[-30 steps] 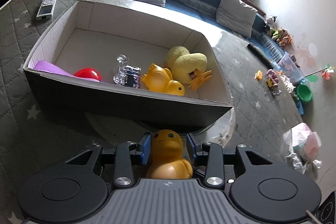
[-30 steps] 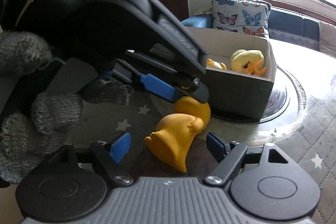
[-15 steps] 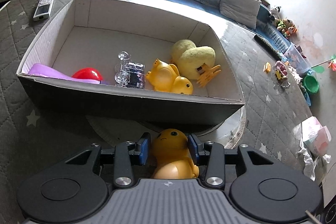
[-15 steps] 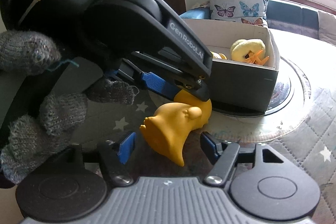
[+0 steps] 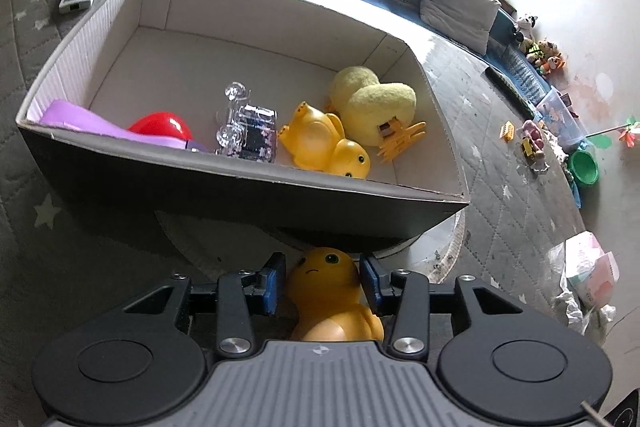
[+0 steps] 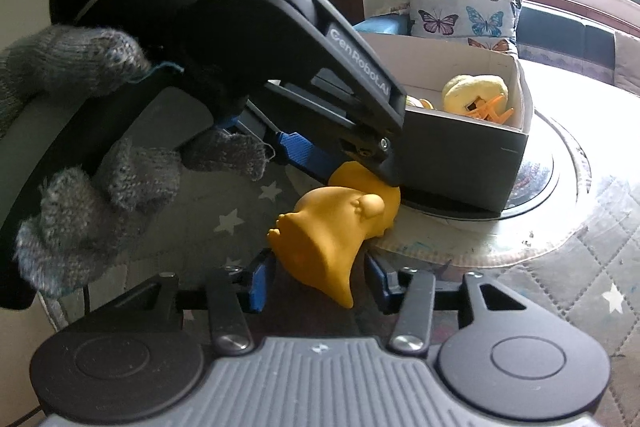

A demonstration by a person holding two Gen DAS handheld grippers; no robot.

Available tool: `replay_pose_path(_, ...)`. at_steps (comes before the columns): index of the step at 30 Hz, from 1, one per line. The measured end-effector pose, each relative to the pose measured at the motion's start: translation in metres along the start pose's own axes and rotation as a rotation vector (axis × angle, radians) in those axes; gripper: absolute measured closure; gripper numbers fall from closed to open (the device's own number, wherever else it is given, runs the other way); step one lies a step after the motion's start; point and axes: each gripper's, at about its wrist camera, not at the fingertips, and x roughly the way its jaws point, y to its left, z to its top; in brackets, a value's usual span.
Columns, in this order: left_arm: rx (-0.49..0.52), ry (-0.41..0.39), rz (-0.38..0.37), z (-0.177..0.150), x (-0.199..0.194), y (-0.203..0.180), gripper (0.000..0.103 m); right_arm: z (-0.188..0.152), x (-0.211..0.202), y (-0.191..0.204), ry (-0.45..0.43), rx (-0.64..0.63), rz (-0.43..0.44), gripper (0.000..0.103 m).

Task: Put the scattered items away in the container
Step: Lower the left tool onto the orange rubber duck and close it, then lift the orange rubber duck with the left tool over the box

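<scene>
Fig. — L & R wrist views, toy-tidying task. Over the last sec. the left gripper (image 5: 322, 283) has stayed clamped on the yellow rubber toy (image 5: 326, 277) by its head, blue pads pressed on both sides; the box (image 5: 248, 195) now fills more of the L view and its near wall sits just ahead of the toy, so the gripper has closed in on the container. In the R view the right gripper (image 6: 318, 285) has narrowed its gap and come up round the toy's tail end; its jaws stand apart, one pad either side of the body, touching or not cannot be told.

Meaning for task: toy is held but is outside the box, low by the near wall, over the round glass plate (image 6: 560, 227) under the box; judged, a lift over the rim is what remains for this item.

Toy vs. tools: head betw. L pads; body and tail reach back toward R gripper, tail between R pads. A gloved hand (image 6: 80, 187) holds the L tool.

Already in box: second yellow toy (image 5: 326, 143); plush duck (image 5: 376, 103); clear toy car (image 5: 248, 129); red ball (image 5: 160, 125); purple piece (image 5: 80, 119).
</scene>
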Motion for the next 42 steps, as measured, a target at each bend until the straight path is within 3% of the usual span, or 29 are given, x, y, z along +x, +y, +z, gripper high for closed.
replay_pose_path(9,-0.071,0.042,-0.018,-0.009,0.007,0.001,0.059,-0.002,-0.007,-0.003,-0.005,0.013,-0.012,0.051)
replay_pose_path(17,-0.075,0.043,-0.016,-0.013,0.006,0.000,0.059,-0.004,-0.012,-0.005,-0.012,0.028,-0.023,0.047)
replay_pose_path(23,-0.077,0.042,-0.021,-0.016,0.004,0.001,0.059,-0.007,-0.007,-0.004,0.001,0.028,-0.029,0.048)
replay_pose_path(27,-0.087,0.039,-0.027,-0.017,0.001,0.002,0.059,-0.010,-0.006,-0.003,0.008,0.023,-0.026,0.054)
replay_pose_path(34,-0.088,0.017,-0.030,-0.019,-0.011,0.003,0.060,-0.008,-0.014,0.001,-0.017,-0.004,-0.023,0.055)
replay_pose_path(42,-0.089,-0.071,-0.056,-0.008,-0.040,-0.002,0.060,0.008,-0.026,0.003,-0.072,-0.052,-0.027,0.058)
